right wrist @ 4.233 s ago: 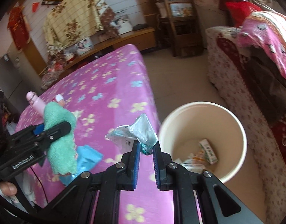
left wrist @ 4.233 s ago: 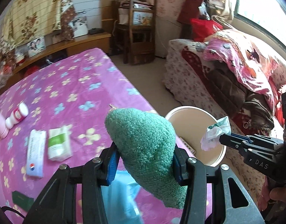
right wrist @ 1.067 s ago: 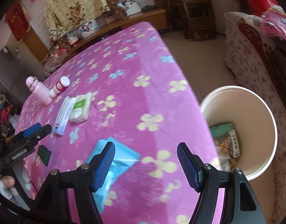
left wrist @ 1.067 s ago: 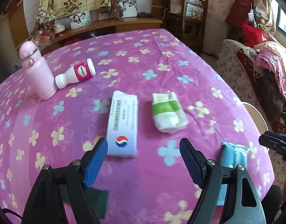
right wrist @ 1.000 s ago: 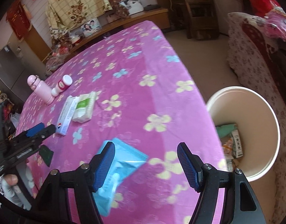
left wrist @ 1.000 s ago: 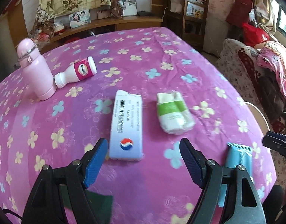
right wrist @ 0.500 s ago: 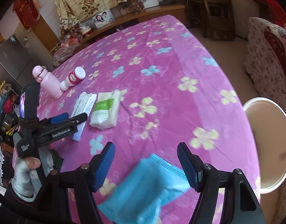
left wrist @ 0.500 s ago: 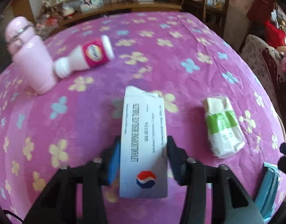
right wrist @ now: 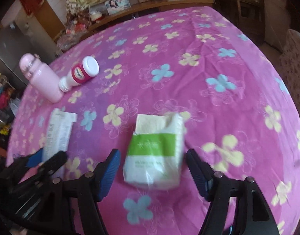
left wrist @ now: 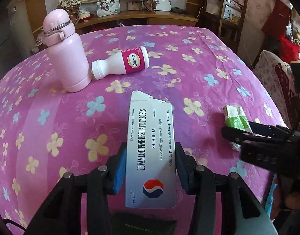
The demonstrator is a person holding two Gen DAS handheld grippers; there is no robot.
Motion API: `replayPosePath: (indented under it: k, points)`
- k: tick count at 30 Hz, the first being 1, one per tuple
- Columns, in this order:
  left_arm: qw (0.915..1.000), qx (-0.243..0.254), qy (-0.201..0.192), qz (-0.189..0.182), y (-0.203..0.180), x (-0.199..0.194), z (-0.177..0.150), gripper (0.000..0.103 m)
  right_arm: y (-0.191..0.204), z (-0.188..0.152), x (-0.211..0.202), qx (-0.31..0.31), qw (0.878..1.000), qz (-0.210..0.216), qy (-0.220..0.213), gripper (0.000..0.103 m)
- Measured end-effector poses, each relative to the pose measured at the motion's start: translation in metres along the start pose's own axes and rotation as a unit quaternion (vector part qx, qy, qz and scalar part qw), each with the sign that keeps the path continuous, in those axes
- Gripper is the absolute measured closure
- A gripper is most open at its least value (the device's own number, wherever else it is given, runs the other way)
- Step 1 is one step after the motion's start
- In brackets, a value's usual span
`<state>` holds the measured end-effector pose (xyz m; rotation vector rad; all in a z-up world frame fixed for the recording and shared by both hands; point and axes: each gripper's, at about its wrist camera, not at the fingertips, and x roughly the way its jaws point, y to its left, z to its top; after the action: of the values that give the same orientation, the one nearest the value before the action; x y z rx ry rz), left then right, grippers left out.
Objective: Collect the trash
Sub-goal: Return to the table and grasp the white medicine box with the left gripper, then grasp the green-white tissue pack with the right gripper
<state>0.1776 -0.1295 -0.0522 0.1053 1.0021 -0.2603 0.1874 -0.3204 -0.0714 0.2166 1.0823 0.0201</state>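
A white tablet box (left wrist: 151,152) with a red and blue logo lies on the pink flowered tablecloth (left wrist: 61,121). My left gripper (left wrist: 149,168) is shut on its near end, blue pads against both long sides. The box also shows at the left of the right wrist view (right wrist: 58,133). A white and green tissue pack (right wrist: 155,152) lies between the fingers of my open right gripper (right wrist: 153,170), apart from both pads. The pack and the right gripper also show at the right of the left wrist view (left wrist: 237,119).
A pink flask (left wrist: 66,52) stands at the far left of the table. A white Caltrate bottle (left wrist: 122,61) lies on its side next to it. A wooden shelf with photos (left wrist: 108,7) and a wooden chair (left wrist: 224,11) stand beyond the table.
My left gripper has moved forward and closed on the tablet box. My right gripper has moved from the bin side of the table to straddle the tissue pack.
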Motion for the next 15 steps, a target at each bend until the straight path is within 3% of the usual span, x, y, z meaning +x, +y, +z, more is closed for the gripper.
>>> replayPosePath:
  k: [2,4,6,15]
  points:
    - [1.0,0.0,-0.002,-0.003,-0.001,-0.002,-0.001,0.055,0.003,-0.001,0.0,-0.016,1.0,-0.012,-0.003,0.029]
    - [1.0,0.002,-0.006,-0.005,-0.004,-0.005,-0.002,0.055,0.002,-0.007,-0.005,-0.029,0.999,-0.02,-0.011,0.051]
    - [0.9999,0.004,-0.01,-0.008,-0.009,-0.009,-0.004,0.055,-0.001,-0.012,-0.011,-0.034,0.999,-0.013,-0.014,0.058]
    - [0.9989,0.028,-0.032,-0.019,-0.05,-0.037,-0.012,0.055,-0.031,-0.044,-0.079,-0.026,0.998,0.023,-0.053,0.061]
